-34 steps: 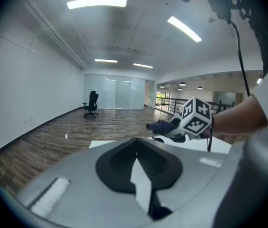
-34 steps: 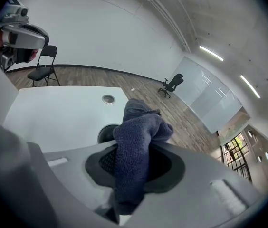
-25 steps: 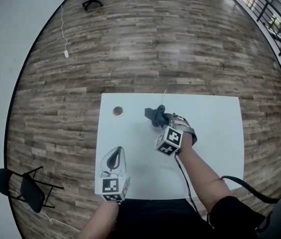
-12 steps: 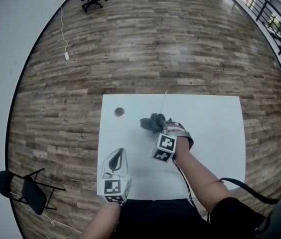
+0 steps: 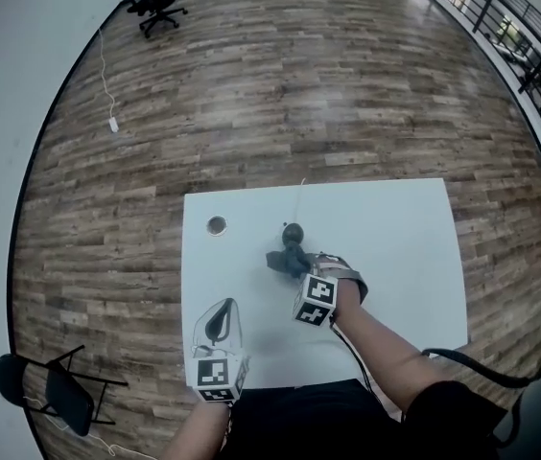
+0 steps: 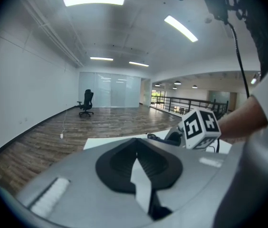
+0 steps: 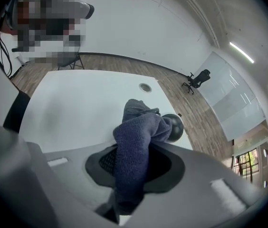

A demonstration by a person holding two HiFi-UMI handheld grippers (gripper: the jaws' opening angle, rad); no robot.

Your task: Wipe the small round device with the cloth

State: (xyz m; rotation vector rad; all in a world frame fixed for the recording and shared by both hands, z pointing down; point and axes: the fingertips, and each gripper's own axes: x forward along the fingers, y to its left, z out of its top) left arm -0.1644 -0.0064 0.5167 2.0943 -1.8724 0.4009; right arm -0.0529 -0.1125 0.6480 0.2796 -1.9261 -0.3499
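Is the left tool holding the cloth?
No, the cloth is pinched in the right tool; the left tool holds nothing.

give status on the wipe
Right gripper shut on cloth. Left gripper shut, empty, off to the side. Round device just beyond cloth; nothing between.

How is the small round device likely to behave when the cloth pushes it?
The small round device looks rounded and smooth, so it may slide or roll on the white table. Nothing braces it, so it could shift. The bunched cloth looks soft and would probably yield first.
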